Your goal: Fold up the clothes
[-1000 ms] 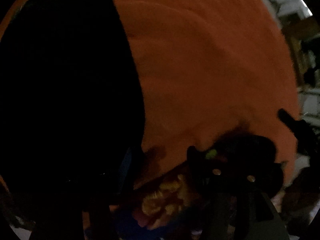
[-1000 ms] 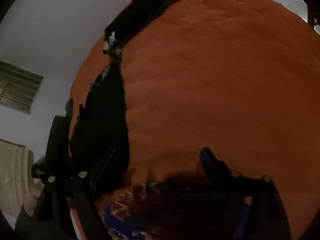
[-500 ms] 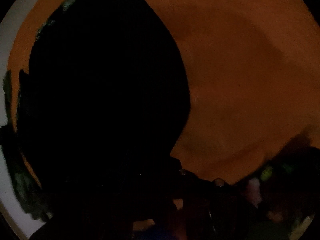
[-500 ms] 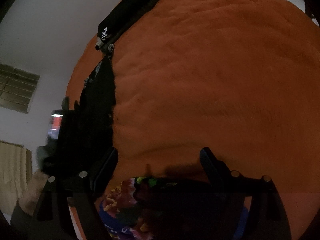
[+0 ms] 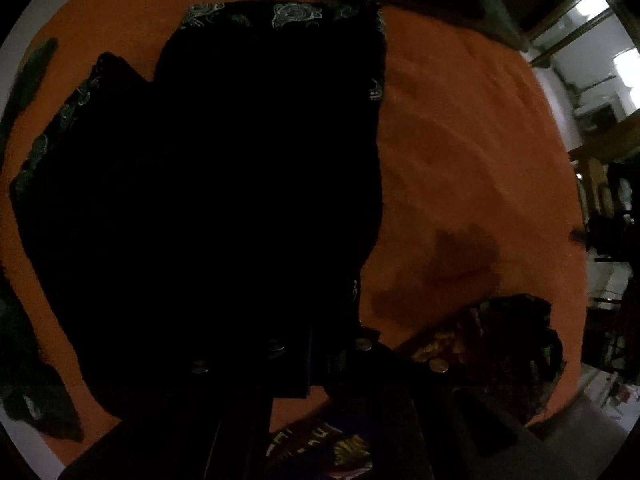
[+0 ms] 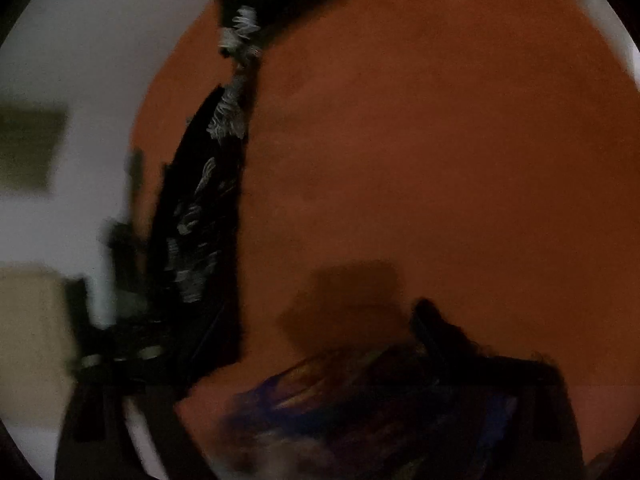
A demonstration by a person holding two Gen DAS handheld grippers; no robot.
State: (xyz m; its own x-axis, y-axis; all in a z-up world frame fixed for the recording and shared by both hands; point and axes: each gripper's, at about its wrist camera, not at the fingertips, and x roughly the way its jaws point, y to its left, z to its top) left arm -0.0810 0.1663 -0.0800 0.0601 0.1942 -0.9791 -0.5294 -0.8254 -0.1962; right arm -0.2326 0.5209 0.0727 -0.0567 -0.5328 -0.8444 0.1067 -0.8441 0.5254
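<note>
Orange bedding [image 5: 460, 128] is filling both views, with a black patterned garment [image 5: 240, 160] lying across the left and centre of the left wrist frame. Soft, light and limp, it is probably sagging unless pinched at a hem or corner. The left gripper [image 5: 316, 360] is sitting shut at bottom centre, on cloth or not I cannot tell, while the right gripper [image 6: 280, 344] is opening, nothing between its jaws.

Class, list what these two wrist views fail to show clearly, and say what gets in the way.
- Left wrist view: the left claw merges with the black garment; darkness hides any grip.
- Right wrist view: motion blur smears the right claw and the colourful printed cloth.
- Both views: the orange bedspread is cut off by the lens edge.
</note>
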